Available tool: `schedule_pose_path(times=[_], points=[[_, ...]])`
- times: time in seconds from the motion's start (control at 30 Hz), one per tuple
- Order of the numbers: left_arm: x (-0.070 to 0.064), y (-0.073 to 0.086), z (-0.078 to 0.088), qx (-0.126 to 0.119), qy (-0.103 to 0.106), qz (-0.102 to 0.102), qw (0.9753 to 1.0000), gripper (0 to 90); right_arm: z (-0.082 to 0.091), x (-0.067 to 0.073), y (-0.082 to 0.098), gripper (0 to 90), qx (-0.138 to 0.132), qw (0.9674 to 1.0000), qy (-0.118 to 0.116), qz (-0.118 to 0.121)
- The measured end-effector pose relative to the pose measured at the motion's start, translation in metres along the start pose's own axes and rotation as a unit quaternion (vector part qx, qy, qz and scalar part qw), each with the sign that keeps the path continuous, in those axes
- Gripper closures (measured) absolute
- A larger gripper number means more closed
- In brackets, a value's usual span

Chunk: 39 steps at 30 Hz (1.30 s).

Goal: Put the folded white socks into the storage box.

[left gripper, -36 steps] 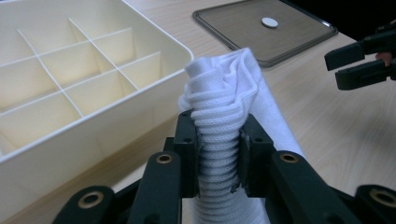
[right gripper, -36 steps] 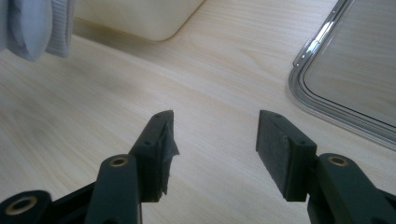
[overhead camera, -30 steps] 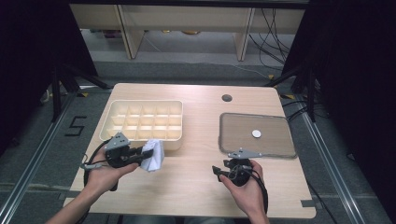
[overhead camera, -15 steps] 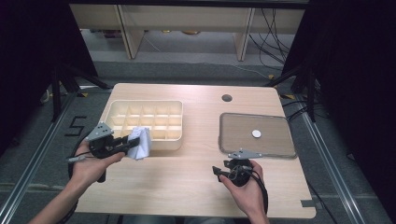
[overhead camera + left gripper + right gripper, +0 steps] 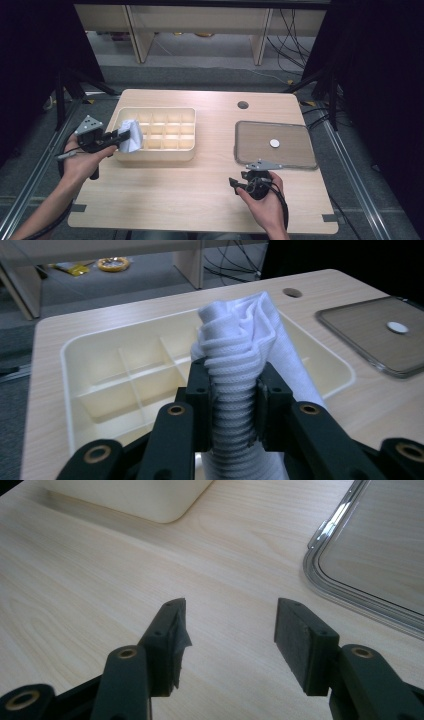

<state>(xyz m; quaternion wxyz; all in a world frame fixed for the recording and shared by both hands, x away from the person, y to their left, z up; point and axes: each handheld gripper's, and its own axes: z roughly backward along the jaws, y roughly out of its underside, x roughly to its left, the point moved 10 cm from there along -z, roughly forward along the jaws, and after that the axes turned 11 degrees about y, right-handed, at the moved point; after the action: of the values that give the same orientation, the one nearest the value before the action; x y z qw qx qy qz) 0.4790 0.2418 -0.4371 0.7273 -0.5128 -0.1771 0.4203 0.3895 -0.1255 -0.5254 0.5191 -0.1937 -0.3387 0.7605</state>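
Cloth [image 5: 240, 355]: white, ribbed, bunched up — pinched mid-roll and held above the near-left corner of the tray [image 5: 186, 150].
Left gripper [image 5: 119, 137]: jaws clamped tight on the cloth, loose folds spilling out above and to one side.
Right gripper [image 5: 234, 183]: low over the bare worktop [image 5: 190, 195], jaws spread wide, nothing between them.
Tray: cream, split into small compartments, all looking empty from above.
Lid [image 5: 295, 152]: clear, flat on the worktop right of the tray, a white disc [image 5: 274, 143] on it.
Risk: the cloth looks bulkier than any one compartment — let go now and it could straddle the dividers or flop over the rim.
Risk two: a hanging fold might snag the tray wall and drag the light tray along, since the free gripper is well apart from it.
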Motion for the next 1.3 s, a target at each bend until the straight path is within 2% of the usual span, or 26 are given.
schedule_pose_path(times=[0.03, 0.07, 0.17, 0.27, 0.33, 0.5, 0.63, 0.7, 0.8, 0.83, 0.9, 0.93, 0.97, 1.0, 1.13, 1.2, 1.23, 1.3], points=[[0.006, 0.000, -0.001, 0.002, -0.009, 0.001, 1.0000, 72.3, 0.000, 0.000, 0.000, 47.2, 0.001, 1.0000, -0.001, -0.001], [0.011, 0.000, -0.001, 0.004, -0.014, 0.001, 0.9999, 72.3, -0.001, -0.002, -0.001, 47.2, -0.005, 0.9999, -0.001, 0.010], [0.025, 0.004, -0.004, 0.016, -0.029, 0.003, 0.9994, 72.2, 0.000, -0.001, -0.001, 47.2, -0.003, 1.0000, 0.000, 0.002], [0.037, 0.010, -0.008, 0.029, -0.043, 0.002, 0.9987, 72.2, 0.001, -0.002, -0.001, 47.2, -0.006, 1.0000, 0.003, 0.006], [0.048, 0.015, -0.010, 0.043, -0.055, 0.008, 0.9976, 72.2, 0.000, -0.002, -0.001, 47.2, -0.006, 1.0000, 0.002, 0.008], [0.068, 0.024, -0.018, 0.065, -0.077, 0.008, 0.9948, 72.2, 0.001, -0.002, -0.001, 47.2, -0.006, 1.0000, 0.002, 0.006], [0.077, 0.029, -0.023, 0.083, -0.087, 0.002, 0.9927, 72.2, 0.000, -0.002, -0.001, 47.2, -0.007, 1.0000, 0.003, 0.006], [0.079, 0.031, -0.025, 0.090, -0.087, 0.002, 0.9921, 72.2, -0.002, -0.002, -0.002, 47.2, -0.017, 0.9998, 0.001, 0.014], [0.080, 0.033, -0.027, 0.099, -0.088, 0.000, 0.9912, 72.1, 0.000, 0.001, -0.002, 47.2, -0.009, 0.9999, -0.005, 0.000], [0.080, 0.034, -0.027, 0.103, -0.088, -0.002, 0.9909, 72.2, -0.001, 0.000, -0.002, 47.2, -0.013, 0.9999, -0.004, 0.010], [0.079, 0.038, -0.028, 0.116, -0.087, -0.007, 0.9895, 72.1, 0.000, 0.000, -0.001, 47.2, -0.008, 1.0000, -0.002, 0.001], [0.079, 0.039, -0.029, 0.116, -0.089, -0.007, 0.9892, 72.1, -0.001, -0.001, -0.002, 47.2, -0.017, 0.9998, 0.001, 0.007], [0.079, 0.040, -0.029, 0.122, -0.092, -0.010, 0.9882, 72.1, 0.000, 0.000, -0.001, 47.2, -0.008, 1.0000, 0.000, 0.002], [0.080, 0.041, -0.029, 0.124, -0.094, -0.011, 0.9877, 72.1, 0.000, -0.002, -0.001, 47.2, -0.007, 0.9999, 0.001, 0.009], [0.082, 0.046, -0.029, 0.135, -0.099, -0.007, 0.9860, 72.0, 0.001, -0.003, -0.001, 47.2, -0.008, 0.9999, 0.007, 0.012], [0.083, 0.048, -0.030, 0.141, -0.098, -0.010, 0.9851, 71.9, 0.001, -0.002, -0.001, 47.2, -0.007, 0.9999, 0.002, 0.007], [0.083, 0.049, -0.030, 0.145, -0.098, -0.011, 0.9846, 71.9, 0.001, -0.003, -0.002, 47.2, -0.008, 0.9999, 0.007, 0.010], [0.084, 0.051, -0.031, 0.151, -0.097, -0.013, 0.9837, 71.8, 0.000, -0.001, -0.001, 47.2, -0.008, 1.0000, -0.001, 0.005]])
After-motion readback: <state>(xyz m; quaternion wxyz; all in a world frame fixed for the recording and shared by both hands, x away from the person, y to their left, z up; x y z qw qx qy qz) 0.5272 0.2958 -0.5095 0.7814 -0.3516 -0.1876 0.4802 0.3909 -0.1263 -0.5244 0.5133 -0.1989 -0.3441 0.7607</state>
